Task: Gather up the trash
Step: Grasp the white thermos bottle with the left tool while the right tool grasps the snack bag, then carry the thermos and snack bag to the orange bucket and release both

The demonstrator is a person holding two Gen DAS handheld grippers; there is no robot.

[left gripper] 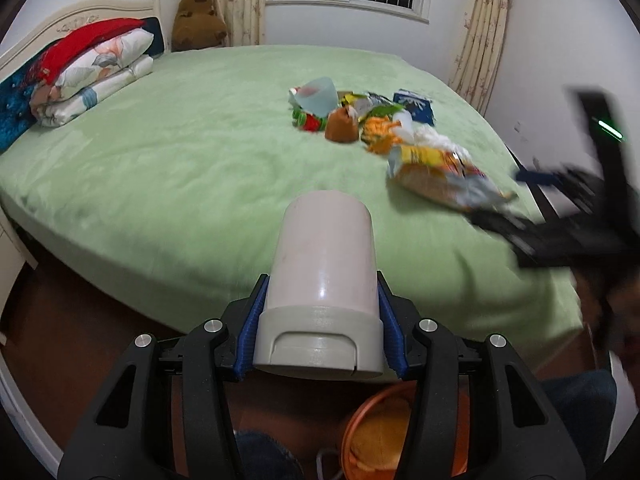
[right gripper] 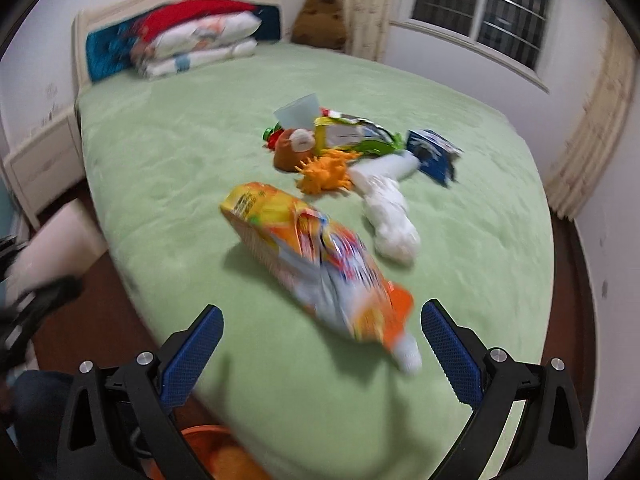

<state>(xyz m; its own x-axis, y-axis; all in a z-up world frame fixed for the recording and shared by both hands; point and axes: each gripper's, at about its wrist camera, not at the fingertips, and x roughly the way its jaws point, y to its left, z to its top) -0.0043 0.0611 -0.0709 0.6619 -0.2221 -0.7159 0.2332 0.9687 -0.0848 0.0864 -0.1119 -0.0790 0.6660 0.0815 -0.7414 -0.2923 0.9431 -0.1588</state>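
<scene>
Gripping tight in the left wrist view, the left gripper (left gripper: pixel 322 336) has its blue pads (left gripper: pixel 251 334) pressed on either side of a pale lidded bin (left gripper: pixel 322 280), held tilted with its base aimed out over the green bed (left gripper: pixel 160 160). Further up the bed sits the trash pile (left gripper: pixel 360 116): a pale blue cup (left gripper: pixel 318 96), crumpled wrappers, an orange piece, a dark blue packet (left gripper: pixel 416 106). Nearer, a yellow-orange snack bag (left gripper: pixel 436 176) lies by the bed's right edge, and the right gripper shows there as a dark blur (left gripper: pixel 580 216), right at that bag. Folded bedding (left gripper: pixel 92 68) is stacked at the headboard.

Over to the right wrist view: the right gripper (right gripper: pixel 320 354) has its jaws spread wide, nothing between the pads. The snack bag (right gripper: pixel 320 264) lies just ahead on the bed (right gripper: pixel 160 160), its near end reaching between the fingertips, blurred, contact unclear. White crumpled paper (right gripper: pixel 390 220) rests just beyond it, with the rest of the pile behind. An orange basin (right gripper: pixel 208 444) peeks in below the bed's edge.
</scene>
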